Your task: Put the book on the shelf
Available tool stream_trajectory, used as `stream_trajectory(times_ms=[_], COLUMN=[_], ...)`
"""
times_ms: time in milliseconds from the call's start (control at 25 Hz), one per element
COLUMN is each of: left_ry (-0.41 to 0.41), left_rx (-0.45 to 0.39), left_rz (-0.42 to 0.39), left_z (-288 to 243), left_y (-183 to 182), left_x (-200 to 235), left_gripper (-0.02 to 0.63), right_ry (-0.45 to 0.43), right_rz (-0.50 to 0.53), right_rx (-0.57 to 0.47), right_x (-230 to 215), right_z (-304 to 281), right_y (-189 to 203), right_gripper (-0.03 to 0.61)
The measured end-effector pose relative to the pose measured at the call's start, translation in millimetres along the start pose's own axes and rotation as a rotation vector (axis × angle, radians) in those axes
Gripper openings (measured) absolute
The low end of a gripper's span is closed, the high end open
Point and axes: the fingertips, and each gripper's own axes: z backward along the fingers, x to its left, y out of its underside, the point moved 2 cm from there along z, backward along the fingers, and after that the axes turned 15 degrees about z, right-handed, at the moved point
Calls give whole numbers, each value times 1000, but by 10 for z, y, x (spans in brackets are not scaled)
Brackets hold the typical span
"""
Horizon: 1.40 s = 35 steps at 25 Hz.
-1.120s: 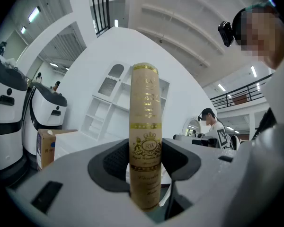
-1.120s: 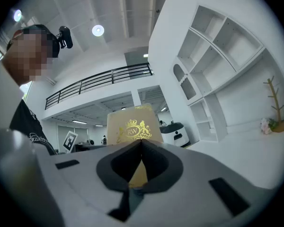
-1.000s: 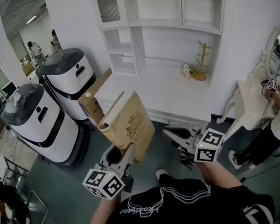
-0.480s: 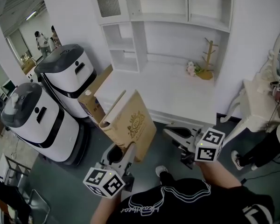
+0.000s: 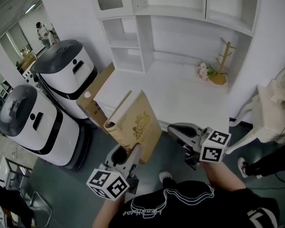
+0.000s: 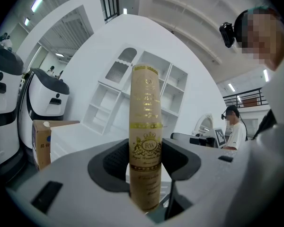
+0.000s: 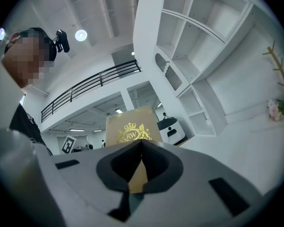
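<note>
A tan book point(image 5: 134, 126) with a gold crest stands tilted above the dark floor, short of the white desk point(image 5: 171, 96). My left gripper point(image 5: 128, 156) is shut on its lower edge. In the left gripper view the book's spine point(image 6: 146, 126) rises upright between the pads of my left gripper point(image 6: 146, 148). The white shelf unit point(image 5: 128, 42) stands on the desk's far side, its compartments bare. My right gripper point(image 5: 174, 129) hovers to the right of the book, shut with nothing in it. In the right gripper view its jaws point(image 7: 141, 144) meet, with the book's cover point(image 7: 131, 131) behind them.
Two white and grey machines point(image 5: 66, 72) point(image 5: 33, 122) stand on the left, with a cardboard box point(image 5: 97, 96) against the desk's left end. A wooden peg stand point(image 5: 222, 63) and small flowers point(image 5: 204, 71) sit at the desk's back right. A white dresser point(image 5: 270, 108) stands on the right.
The head view has swung, so the desk and shelf sit farther right in the frame. The book stays in my left gripper, and both grippers have barely moved.
</note>
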Motion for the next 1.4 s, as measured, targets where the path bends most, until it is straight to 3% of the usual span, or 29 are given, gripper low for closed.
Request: stream_trajectory(times_ms=[280,600,1120,1400], left_ry=[-24,1,3,3], left_rx=[-20,-79,-117,-111], left_rz=[9,-46,-92,-133], left_z=[-676,-1346,-1635,-1907], left_y=[-316,-710,-944,-1154], left_x=[290,339,424,637], left_gripper=[196,195,195,195], right_ry=[-19,-29,-50,-20], right_rz=[-5,29,41,34], right_rx=[7,-6,-12,-13], right_x=[-713,-1352,-1639,-1918], right_z=[-356,-527,-685,-894], right_y=[-88,-281,-305,-329], right_gripper=[6,6,6,6])
